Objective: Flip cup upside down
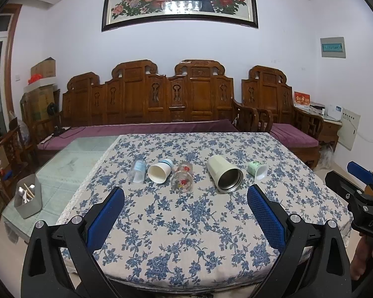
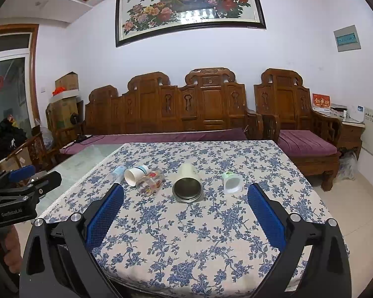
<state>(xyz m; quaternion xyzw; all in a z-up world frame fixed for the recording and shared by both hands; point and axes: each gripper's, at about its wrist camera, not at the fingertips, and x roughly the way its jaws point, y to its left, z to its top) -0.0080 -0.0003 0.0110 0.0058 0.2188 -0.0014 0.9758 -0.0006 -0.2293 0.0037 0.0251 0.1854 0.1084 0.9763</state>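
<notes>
Five cups lie in a row on your table (image 1: 211, 236) — bottle (image 1: 137, 171) far left, big cup (image 1: 225, 175) toward the right, sofa (image 1: 149, 109) behind.

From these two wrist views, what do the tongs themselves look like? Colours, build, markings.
Both match: black plastic frames with triangular cut-outs and silver rivets. The left tongs and right tongs carry blue pads with a fine mesh texture. Seen from the side, the left one reads "GenRoboAI" in white and the right one shows "DAS". Each has a black pistol-style handle held by a bare hand; no cables or sleeves show.
</notes>
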